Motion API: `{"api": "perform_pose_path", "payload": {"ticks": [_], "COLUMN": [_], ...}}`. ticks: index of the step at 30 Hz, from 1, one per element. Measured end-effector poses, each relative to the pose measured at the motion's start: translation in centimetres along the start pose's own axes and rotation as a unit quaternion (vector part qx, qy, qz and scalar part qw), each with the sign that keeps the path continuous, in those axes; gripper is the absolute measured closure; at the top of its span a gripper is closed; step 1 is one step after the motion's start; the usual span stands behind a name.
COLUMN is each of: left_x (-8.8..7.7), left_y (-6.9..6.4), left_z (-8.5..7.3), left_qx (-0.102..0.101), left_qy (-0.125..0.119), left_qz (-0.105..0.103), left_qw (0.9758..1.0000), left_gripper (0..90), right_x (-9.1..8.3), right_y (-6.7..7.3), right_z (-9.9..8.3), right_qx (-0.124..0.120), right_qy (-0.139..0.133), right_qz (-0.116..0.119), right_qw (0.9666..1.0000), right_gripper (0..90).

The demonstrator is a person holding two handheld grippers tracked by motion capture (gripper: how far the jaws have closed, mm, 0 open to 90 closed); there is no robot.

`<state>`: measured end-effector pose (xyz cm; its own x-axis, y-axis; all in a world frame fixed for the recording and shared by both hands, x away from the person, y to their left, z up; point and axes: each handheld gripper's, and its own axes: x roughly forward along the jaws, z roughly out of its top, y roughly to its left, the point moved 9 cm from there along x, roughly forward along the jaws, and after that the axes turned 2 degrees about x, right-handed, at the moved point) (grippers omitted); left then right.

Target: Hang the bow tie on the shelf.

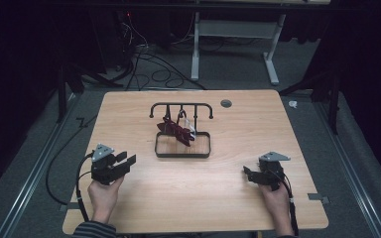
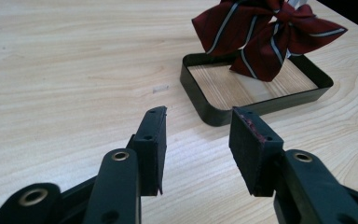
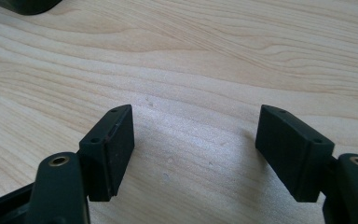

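Tie (image 1: pixel 177 130) hangs from rack (image 1: pixel 181 106), lower folds drooping into tray (image 1: pixel 182 151) at table (image 1: pixel 228 198) centre. Dark red cloth, thin pale stripes, bunched in loose bow-like folds (image 2: pixel 265 32); soft, likely to slip or snag on hook. Step, by my reading: approach, nothing grasped yet. Left gripper (image 1: pixel 124 162) near table's left edge, jaws parted, empty, aimed at tray. Right gripper (image 1: pixel 248 173) low over bare wood, well apart from tie, jaws wide, empty. Next move probably calls for reach to tie, pinch on single fold, lift clear of hook.
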<state>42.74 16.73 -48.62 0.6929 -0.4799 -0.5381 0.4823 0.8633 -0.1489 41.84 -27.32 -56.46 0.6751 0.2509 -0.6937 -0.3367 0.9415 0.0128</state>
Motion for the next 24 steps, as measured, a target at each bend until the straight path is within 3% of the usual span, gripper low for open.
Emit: {"api": "perform_pose_path", "payload": {"ticks": [12,24], "left_x": [0.9,2.6], "left_y": [0.2,0.8], "left_z": [-1.5,-3.8], "left_qx": [-0.014,-0.013], "left_qy": [0.015,0.041], "left_qz": [-0.002,0.017], "left_qw": [0.9998,0.9989], "left_gripper": [56.5,55.2], "right_x": [0.0,0.0], "right_y": [0.0,0.0], "right_z": [0.0,0.0], "right_qx": [0.000,0.000], "right_qy": [0.000,0.000], "right_qz": [0.000,0.000], "right_qw": [1.0000,1.0000], "right_gripper": [29.2,29.2]}}
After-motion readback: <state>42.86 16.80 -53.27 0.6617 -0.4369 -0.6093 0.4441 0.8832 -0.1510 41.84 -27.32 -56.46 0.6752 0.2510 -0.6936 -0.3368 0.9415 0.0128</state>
